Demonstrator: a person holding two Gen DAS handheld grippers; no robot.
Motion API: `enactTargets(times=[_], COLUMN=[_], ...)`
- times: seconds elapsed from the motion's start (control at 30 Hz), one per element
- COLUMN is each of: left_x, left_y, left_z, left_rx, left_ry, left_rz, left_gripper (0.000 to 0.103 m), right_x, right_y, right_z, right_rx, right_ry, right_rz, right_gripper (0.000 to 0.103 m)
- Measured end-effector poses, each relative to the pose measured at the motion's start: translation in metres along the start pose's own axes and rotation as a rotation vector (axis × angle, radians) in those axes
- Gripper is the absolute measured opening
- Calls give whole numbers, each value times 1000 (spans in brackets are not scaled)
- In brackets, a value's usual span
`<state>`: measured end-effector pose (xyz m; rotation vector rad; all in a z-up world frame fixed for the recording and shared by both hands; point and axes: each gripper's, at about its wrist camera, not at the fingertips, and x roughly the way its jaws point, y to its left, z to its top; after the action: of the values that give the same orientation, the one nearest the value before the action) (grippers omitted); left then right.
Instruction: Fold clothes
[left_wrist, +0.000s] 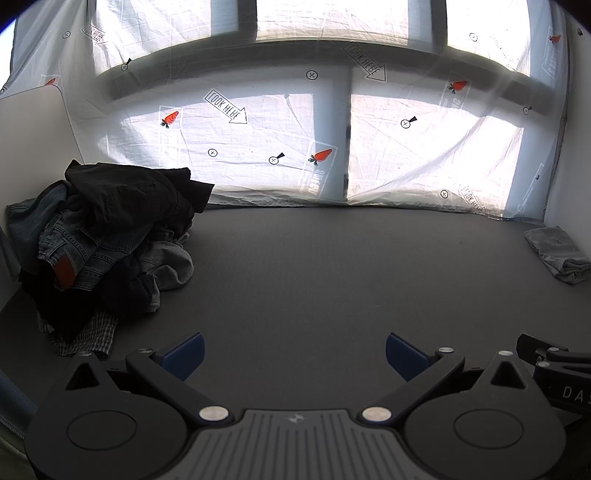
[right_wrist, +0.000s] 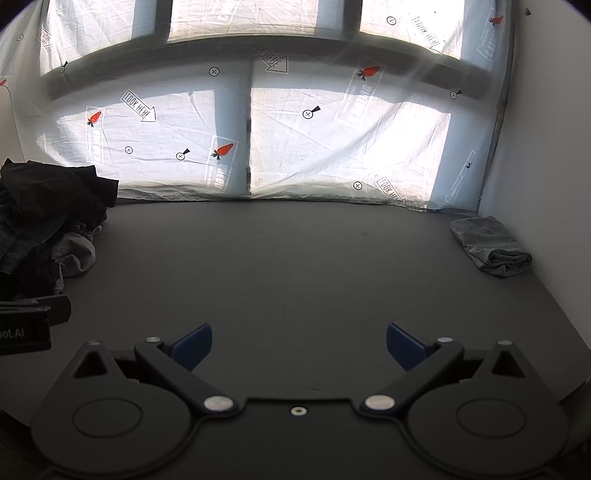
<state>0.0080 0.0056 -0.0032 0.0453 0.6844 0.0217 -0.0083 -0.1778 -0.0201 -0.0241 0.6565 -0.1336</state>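
While both the left gripper (left_wrist: 294, 354) and right gripper (right_wrist: 299, 345) sat spread and empty, the tangled dark clothes heap (left_wrist: 107, 236) at frame left risked multi-garment grabs, likely snagging the blue denim jeans (left_wrist: 68, 236).

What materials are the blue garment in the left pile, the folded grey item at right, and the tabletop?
Blue garment with a brown patch: looks like denim, given the visible seam stitching. Folded grey cloth: soft matte fabric, likely cotton knit, heathered and slightly rumpled. Dark grey tabletop: matte, low-glare surface; material unclear, possibly a mat or laminate.
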Motion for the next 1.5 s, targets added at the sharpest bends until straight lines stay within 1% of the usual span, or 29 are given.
enactTargets(times=[0.23,0.5,0.67,0.73,0.83,0.9,0.97,1.07,1.13,1.27,1.37,1.5], left_x=[-1,0,9,12,15,20,28,40,50,77,100,131], left_y=[-12,-47,-76,-82,-80,-75,-67,-49,-32,15,55,112], left_z=[-2,-9,-11,-9,-4,-1,2,11,20,43,61,86], left_rx=[-10,-39,-57,-63,-98,-124,-136,-147,-168,-223,-248,-298], left_ry=[14,47,55,65,82,96,108,116,121,121,118,116], left_rz=[22,60,80,98,100,100,120,157,169,185,214,257], left_gripper=[103,103,103,103,103,103,103,103,103,103,103,103], right_x=[6,20,31,39,54,64,77,97,108,132,154,180], right_y=[-17,-61,-91,-102,-108,-105,-100,-83,-68,-28,8,58], right_z=[4,11,15,17,24,30,36,47,55,76,95,125], right_rx=[9,17,34,50,79,82,78,80,71,35,32,52], right_ry=[13,24,0,-9,-5,-14,-18,-11,-15,-23,-20,-20], right_rz=[5,22,32,32,49,68,90,111,128,168,200,255], right_gripper=[102,102,102,102,103,103,103,102,101,88,81,78])
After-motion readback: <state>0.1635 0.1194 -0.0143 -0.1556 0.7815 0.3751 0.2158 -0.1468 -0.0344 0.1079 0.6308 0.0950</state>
